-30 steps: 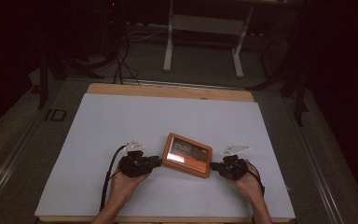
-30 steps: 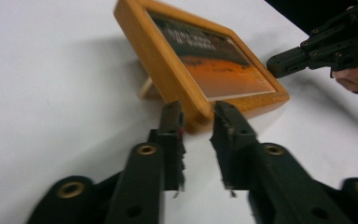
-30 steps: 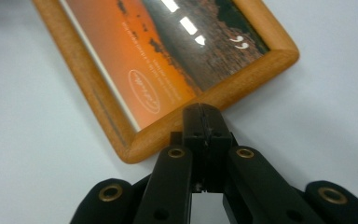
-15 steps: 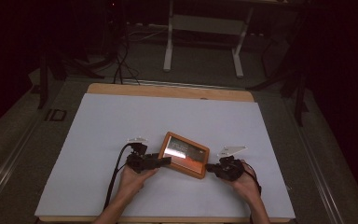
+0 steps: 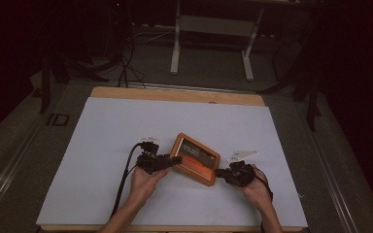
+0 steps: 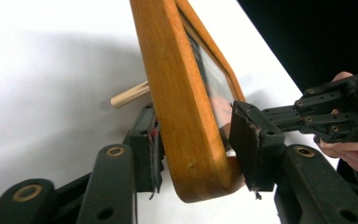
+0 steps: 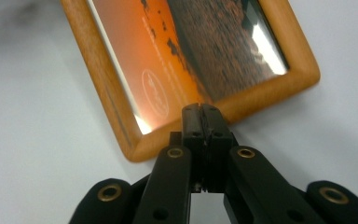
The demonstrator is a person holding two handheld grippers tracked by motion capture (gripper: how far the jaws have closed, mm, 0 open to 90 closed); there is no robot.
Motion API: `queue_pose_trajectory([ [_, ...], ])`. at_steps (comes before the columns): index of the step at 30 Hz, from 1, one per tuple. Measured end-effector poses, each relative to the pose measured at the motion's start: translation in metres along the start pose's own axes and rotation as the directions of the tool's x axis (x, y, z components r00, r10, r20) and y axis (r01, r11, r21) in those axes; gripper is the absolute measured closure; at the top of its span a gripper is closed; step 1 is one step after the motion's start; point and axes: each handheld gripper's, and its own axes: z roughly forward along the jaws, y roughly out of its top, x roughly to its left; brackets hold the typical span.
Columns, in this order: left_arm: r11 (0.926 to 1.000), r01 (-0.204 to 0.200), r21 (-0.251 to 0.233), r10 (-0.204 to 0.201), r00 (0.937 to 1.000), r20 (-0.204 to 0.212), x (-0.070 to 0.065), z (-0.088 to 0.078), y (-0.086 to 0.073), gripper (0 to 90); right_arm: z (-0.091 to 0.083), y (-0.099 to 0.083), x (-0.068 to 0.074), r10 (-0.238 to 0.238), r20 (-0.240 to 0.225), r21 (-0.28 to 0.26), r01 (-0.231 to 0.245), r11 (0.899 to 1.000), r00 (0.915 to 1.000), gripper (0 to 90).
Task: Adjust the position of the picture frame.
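A wooden picture frame point(image 5: 196, 158) with an orange and dark picture lies askew near the front middle of the white table point(image 5: 126, 126). My left gripper point(image 5: 177, 160) straddles its left corner. In the left gripper view the frame point(image 6: 182, 107) stands between the pads, which have just been closing and now press on its front and back. A wooden dowel point(image 6: 129, 94) sticks out behind it. My right gripper point(image 5: 218, 173) is shut with nothing in it, and its tips point(image 7: 201, 112) touch the frame's near wooden edge point(image 7: 121, 102). The right gripper point(image 6: 317, 112) also appears beyond the frame.
The table's wooden far edge point(image 5: 175, 94) borders a dark floor with cables and a white metal stand point(image 5: 211, 29). Both forearms come in from the table's front edge. Bare white tabletop stretches to the left and behind the frame.
My left gripper has moved right, onto the frame's left corner, and the frame has turned a little. The right gripper has stayed at the frame's right end.
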Motion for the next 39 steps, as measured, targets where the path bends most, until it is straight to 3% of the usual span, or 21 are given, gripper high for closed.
queue_pose_trajectory([
  [2, 0.9997, -0.022, -0.011, 0.022, 0.9997, 0.007, -0.007, 0.000, 0.007, 59.0, -0.003, 0.003, -0.002, -0.002, 0.001, -0.015, 0.002, 1.000, 1.0000, 79.3],
  [4, 0.9992, -0.036, -0.014, 0.036, 0.9993, 0.008, -0.012, 0.000, 0.010, 61.1, -0.004, 0.003, -0.003, -0.002, 0.010, -0.025, 0.002, 1.000, 0.9999, 77.6],
  [6, 0.9964, -0.085, -0.007, 0.085, 0.9964, -0.001, -0.022, 0.002, 0.018, 62.0, -0.012, 0.006, -0.006, -0.001, 0.036, -0.057, 0.003, 0.998, 0.9994, 70.1],
  [10, 0.9919, -0.127, -0.004, 0.127, 0.9919, -0.001, -0.032, 0.004, 0.025, 64.0, -0.026, 0.010, -0.014, 0.022, 0.073, -0.131, -0.013, 0.991, 0.9971, 60.1],
  [14, 0.9880, -0.154, 0.004, 0.154, 0.9878, 0.025, -0.040, 0.004, 0.031, 66.7, -0.040, 0.017, -0.018, 0.032, 0.097, -0.189, -0.013, 0.982, 0.9948, 52.6],
  [20, 0.9807, -0.195, 0.007, 0.195, 0.9799, 0.043, -0.046, 0.004, 0.038, 68.4, -0.040, 0.025, -0.019, 0.015, 0.088, -0.204, 0.003, 0.979, 0.9960, 46.0],
  [23, 0.9713, -0.238, 0.010, 0.237, 0.9704, 0.046, -0.049, 0.000, 0.041, 69.1, -0.035, 0.029, -0.020, 0.015, 0.055, -0.201, -0.003, 0.980, 0.9984, 39.3],
  [24, 0.9713, -0.238, 0.010, 0.237, 0.9704, 0.046, -0.049, 0.000, 0.041, 69.3, -0.034, 0.031, -0.020, 0.013, 0.039, -0.198, -0.005, 0.980, 0.9991, 37.4],
  [26, 0.9573, -0.289, 0.016, 0.288, 0.9570, 0.035, -0.052, -0.006, 0.045, 69.4, -0.031, 0.037, -0.021, 0.007, 0.018, -0.204, -0.003, 0.979, 0.9998, 34.3],
  [28, 0.9537, -0.300, 0.018, 0.300, 0.9535, 0.034, -0.052, -0.009, 0.046, 69.5, -0.029, 0.042, -0.022, 0.002, 0.003, -0.211, -0.001, 0.977, 1.0000, 32.0],
  [30, 0.9345, -0.355, 0.028, 0.354, 0.9345, 0.038, -0.051, -0.018, 0.052, 69.6, -0.024, 0.047, -0.022, -0.008, -0.018, -0.218, 0.004, 0.976, 0.9998, 30.3],
  [31, 0.9279, -0.372, 0.030, 0.370, 0.9280, 0.039, -0.051, -0.020, 0.053, 69.6, -0.021, 0.050, -0.021, -0.015, -0.031, -0.220, 0.008, 0.975, 0.9994, 29.4],
  [32, 0.9279, -0.372, 0.030, 0.370, 0.9280, 0.039, -0.051, -0.020, 0.053, 69.7, -0.021, 0.050, -0.021, -0.015, -0.031, -0.220, 0.008, 0.975, 0.9994, 29.4],
  [33, 0.9032, -0.428, 0.031, 0.426, 0.9033, 0.048, -0.052, -0.025, 0.056, 69.7, -0.014, 0.055, -0.019, -0.030, -0.051, -0.222, 0.018, 0.975, 0.9982, 29.2],
  [34, 0.8904, -0.454, 0.029, 0.452, 0.8903, 0.051, -0.052, -0.028, 0.056, 69.7, -0.011, 0.056, -0.018, -0.036, -0.058, -0.220, 0.022, 0.975, 0.9977, 29.2],
  [35, 0.8904, -0.454, 0.029, 0.452, 0.8903, 0.051, -0.052, -0.028, 0.056, 69.7, -0.011, 0.056, -0.018, -0.036, -0.058, -0.220, 0.022, 0.975, 0.9977, 29.2],
  [36, 0.8781, -0.478, 0.026, 0.476, 0.8776, 0.059, -0.052, -0.030, 0.055, 69.6, -0.003, 0.059, -0.015, -0.053, -0.078, -0.216, 0.035, 0.976, 0.9956, 29.4],
  [37, 0.8748, -0.484, 0.019, 0.482, 0.8737, 0.066, -0.051, -0.030, 0.054, 69.5, -0.001, 0.060, -0.014, -0.057, -0.086, -0.213, 0.037, 0.976, 0.9947, 30.4],
  [39, 0.8753, -0.484, -0.004, 0.483, 0.8732, 0.066, -0.050, -0.030, 0.051, 69.3, 0.004, 0.061, -0.012, -0.070, -0.120, -0.215, 0.043, 0.976, 0.9904, 32.1],
])
